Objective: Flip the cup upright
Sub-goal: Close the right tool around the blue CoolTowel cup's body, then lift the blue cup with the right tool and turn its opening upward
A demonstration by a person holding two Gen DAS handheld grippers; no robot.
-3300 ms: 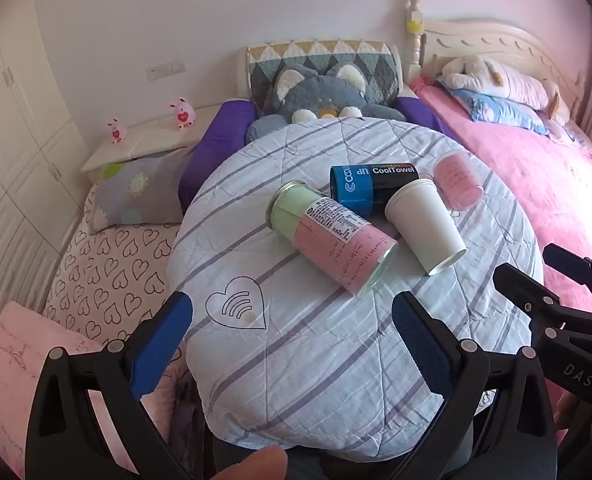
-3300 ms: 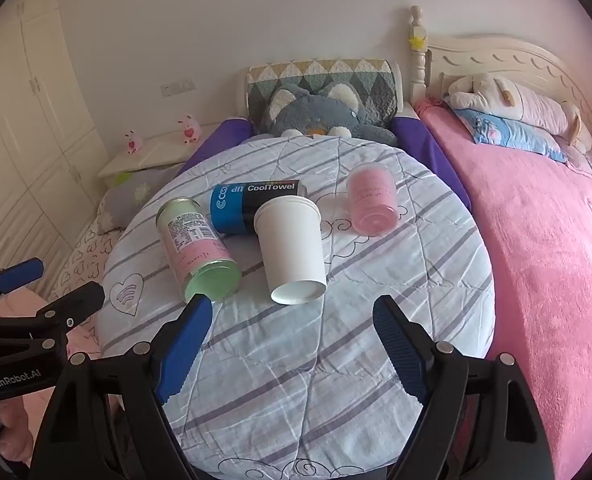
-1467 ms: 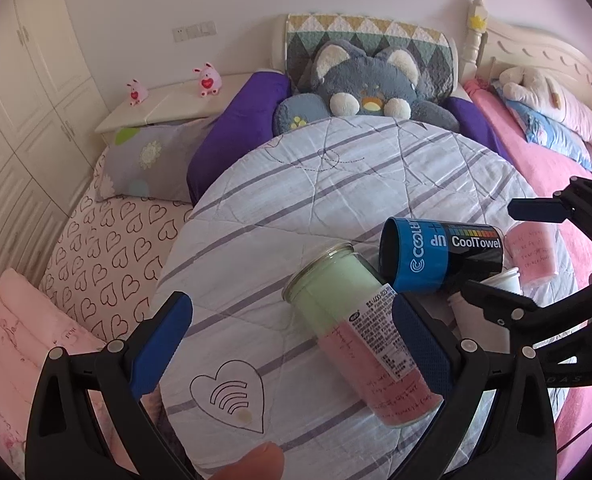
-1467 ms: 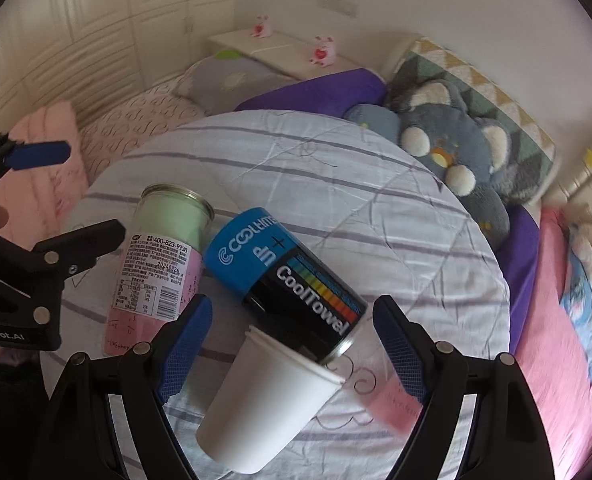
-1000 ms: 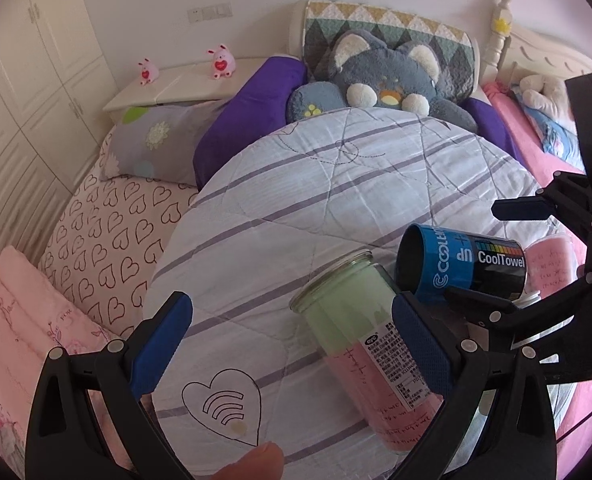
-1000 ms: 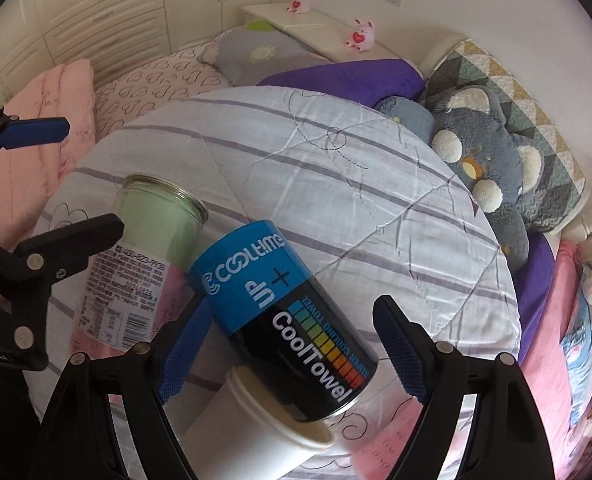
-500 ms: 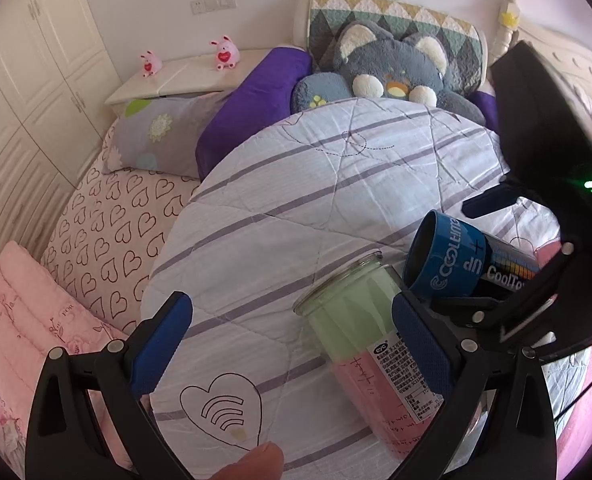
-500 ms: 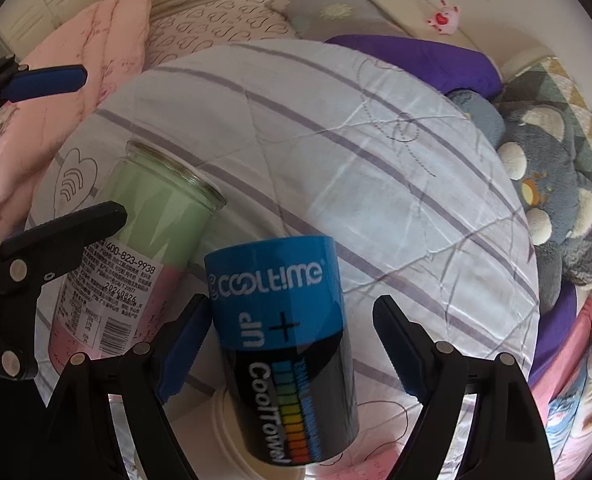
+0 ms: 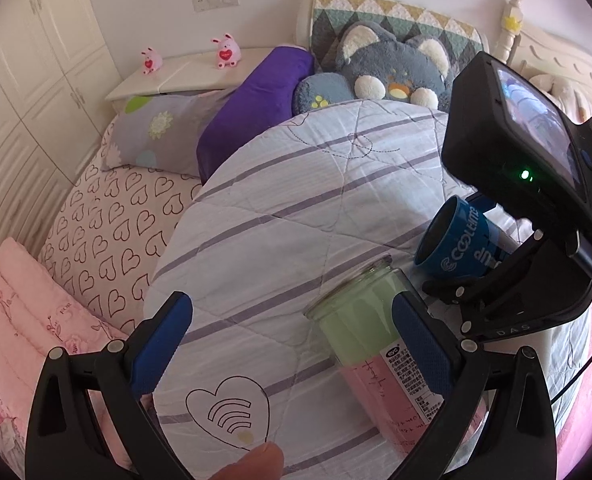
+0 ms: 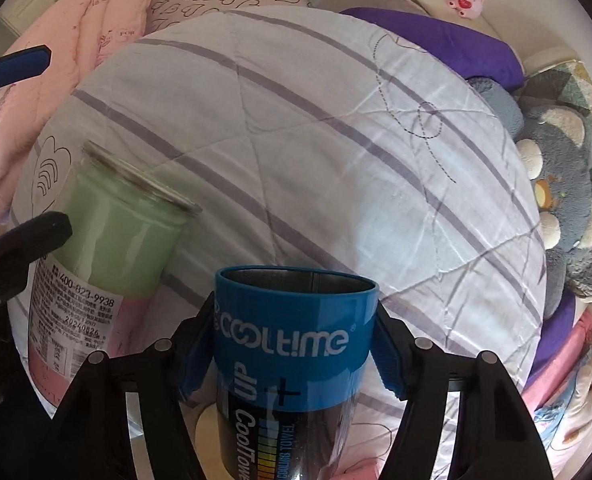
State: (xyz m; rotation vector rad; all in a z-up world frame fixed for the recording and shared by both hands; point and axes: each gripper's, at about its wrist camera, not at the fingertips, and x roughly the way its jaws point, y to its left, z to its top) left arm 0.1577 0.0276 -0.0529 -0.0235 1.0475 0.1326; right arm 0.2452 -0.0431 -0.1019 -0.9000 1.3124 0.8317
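Observation:
A blue and black "CoolTime" cup (image 10: 296, 344) lies on its side on the round striped table (image 10: 296, 120), its open mouth facing away from the right wrist camera. My right gripper (image 10: 296, 340) is shut on the blue band of this cup, one finger on each side. The cup also shows at the right of the left wrist view (image 9: 462, 246), under the right gripper's body (image 9: 528, 184). My left gripper (image 9: 291, 344) is open and empty, low over the near table edge. Its right finger (image 9: 420, 340) overlaps a green and pink glass jar (image 9: 380, 344).
The green and pink jar (image 10: 107, 248) lies on its side left of the blue cup. A grey plush cat (image 9: 392, 72) and a purple pillow (image 9: 255, 96) sit behind the table. A pink blanket (image 9: 11, 312) lies at the left. The white paper cup is hidden.
My right gripper has moved in over the blue cup and closed on its blue band. The left gripper has shifted only a little and stays open.

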